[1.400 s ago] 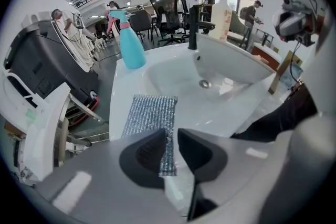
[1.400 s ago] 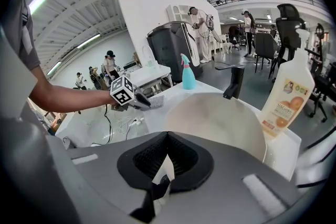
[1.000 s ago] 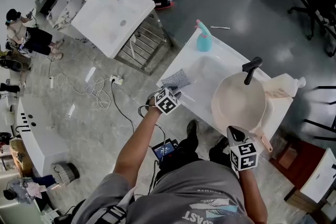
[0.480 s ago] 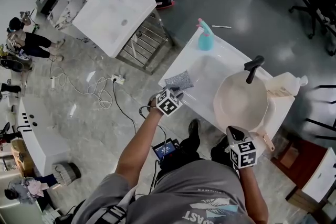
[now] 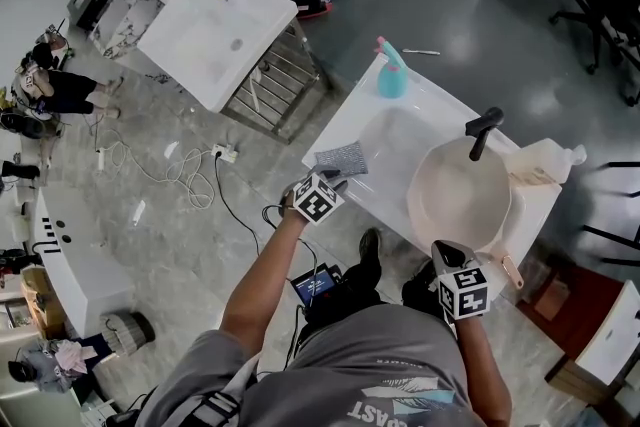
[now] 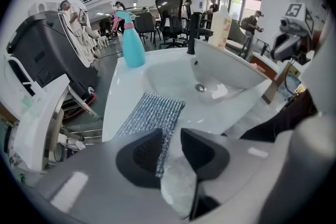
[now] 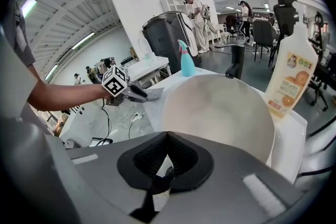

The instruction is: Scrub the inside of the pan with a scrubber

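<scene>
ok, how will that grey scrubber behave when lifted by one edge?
Probably floppy: the scrubber is a thin mesh sheet lying flat on the sink rim, so it should droop when held by one edge. Likely light for its area. The coarse, glittery weave looks grippy, unlikely to slip once pinched.

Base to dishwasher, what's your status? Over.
Left gripper open over scrubber corner. Right gripper shut on pan handle. Pan tilted in sink. Nothing in the way.
</scene>
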A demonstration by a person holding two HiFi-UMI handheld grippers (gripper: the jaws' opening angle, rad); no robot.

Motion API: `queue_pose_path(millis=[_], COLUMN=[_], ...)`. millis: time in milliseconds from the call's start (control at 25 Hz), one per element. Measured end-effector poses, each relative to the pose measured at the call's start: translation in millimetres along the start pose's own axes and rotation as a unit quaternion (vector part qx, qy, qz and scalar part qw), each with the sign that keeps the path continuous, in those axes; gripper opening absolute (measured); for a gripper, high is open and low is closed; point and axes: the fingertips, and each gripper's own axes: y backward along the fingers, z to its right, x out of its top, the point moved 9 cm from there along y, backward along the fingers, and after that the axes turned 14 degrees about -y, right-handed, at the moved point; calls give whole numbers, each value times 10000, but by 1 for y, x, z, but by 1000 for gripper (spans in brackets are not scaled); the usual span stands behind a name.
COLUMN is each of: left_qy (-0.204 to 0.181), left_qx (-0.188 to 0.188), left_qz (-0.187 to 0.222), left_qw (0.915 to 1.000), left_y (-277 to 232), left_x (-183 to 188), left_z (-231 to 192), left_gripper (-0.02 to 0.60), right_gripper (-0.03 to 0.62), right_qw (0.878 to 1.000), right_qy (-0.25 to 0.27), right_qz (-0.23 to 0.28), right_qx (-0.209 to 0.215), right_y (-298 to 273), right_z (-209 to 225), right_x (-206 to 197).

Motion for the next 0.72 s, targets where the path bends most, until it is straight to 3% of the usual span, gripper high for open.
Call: queue_pose_path(millis=[720], left_qy=[263], left_qx=[2], left_qz=[62], left_qw=[9996], left_y=[3], left_x=[-3], left_z=[-4], left_gripper=[110], right_gripper=[2], right_qw=[10000], right_qy=[-20], right_qz=[-74], right_qx=[7], right_y=[-8], right_z=[7], right_x=[7])
